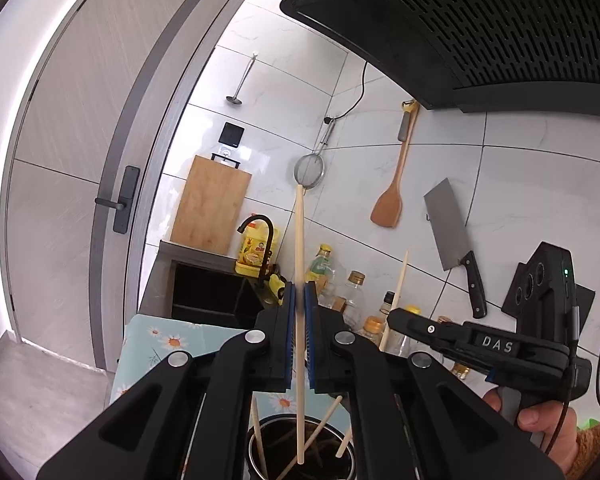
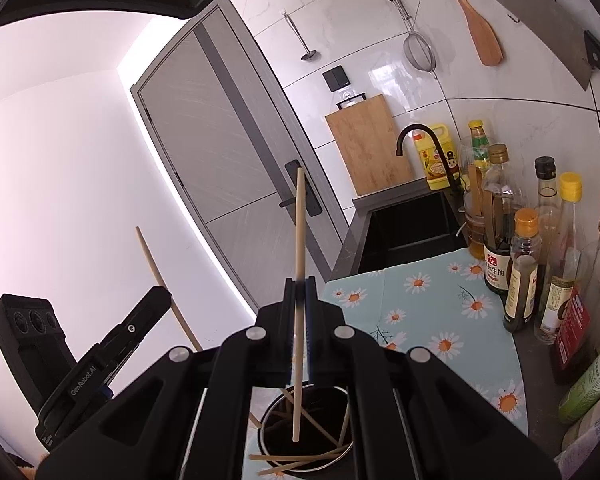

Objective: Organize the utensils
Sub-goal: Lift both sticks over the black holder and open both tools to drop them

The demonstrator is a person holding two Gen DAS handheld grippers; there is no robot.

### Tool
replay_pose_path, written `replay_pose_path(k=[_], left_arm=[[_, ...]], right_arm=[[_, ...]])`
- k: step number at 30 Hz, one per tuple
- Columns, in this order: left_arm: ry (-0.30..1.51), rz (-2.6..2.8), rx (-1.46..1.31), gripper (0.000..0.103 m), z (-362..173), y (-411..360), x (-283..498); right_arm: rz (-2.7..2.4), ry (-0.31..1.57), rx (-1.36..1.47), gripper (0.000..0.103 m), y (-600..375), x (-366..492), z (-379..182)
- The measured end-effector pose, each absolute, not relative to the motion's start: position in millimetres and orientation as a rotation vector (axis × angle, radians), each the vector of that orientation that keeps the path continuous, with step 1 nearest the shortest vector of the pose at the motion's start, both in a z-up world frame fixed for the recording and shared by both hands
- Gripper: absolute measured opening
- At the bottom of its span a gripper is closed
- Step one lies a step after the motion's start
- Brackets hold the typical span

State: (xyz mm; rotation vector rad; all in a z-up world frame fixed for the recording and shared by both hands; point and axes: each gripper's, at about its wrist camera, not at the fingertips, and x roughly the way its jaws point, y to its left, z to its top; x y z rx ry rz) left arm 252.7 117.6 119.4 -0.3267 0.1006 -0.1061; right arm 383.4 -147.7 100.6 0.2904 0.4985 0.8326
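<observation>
Left chopstick [image 1: 299, 248]: pale wood, upright, clamped between the blue pads of the left claw [image 1: 299, 296]; its lower tip hangs just over the mouth of the holder below
Right chopstick [image 2: 299, 240]: same pale wood, upright, pinched in the right claw [image 2: 299, 292]; its lower tip hangs over the holder's mouth
Left claw: closed tight on its chopstick; seen from the right camera it sits low to the left
Right claw: closed tight on its chopstick; seen from the left camera it sits to the right, a hand [image 1: 540, 420] on its grip
Holder [image 2: 340, 394]: dark round metal cup directly below both claws; several loose chopsticks lean inside it, some crossing its rim
Cloth [image 2: 420, 304]: pale blue with daisies; under the holder, ahead of the claws
Bottles [image 2: 524, 268]: row to the right of the right claw, along the tiled wall
Sink [image 2: 408, 236]: black, beyond the cloth; cutting board [image 2: 368, 144] leaning behind it
</observation>
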Motion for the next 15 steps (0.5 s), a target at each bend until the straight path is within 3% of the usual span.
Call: replay_pose_path(k=[5,7,9,10,15], left_arm=[[0.136,-0.082,-0.361,0.005,105,122,261],[0.151,-0.074,-0.364,0.007,102,123,262],[0.159,-0.076,-0.364,0.024,101,123,261],[0.159,-0.072,-0.367,0.038,101,123,260],[0.148,-0.077,-0.377,0.039,105,126,252]], right_arm=[[0.826,0.501,0.275,0.006,-146,383,92],[0.819,0.508,0.271,0.014,-146,383,91],[0.816,0.511,0.275,0.016,-147,383,90],[0.81,0.513,0.278,0.022,-148,382,89],[0.816,0.526,0.316,0.025,-153,380,90]])
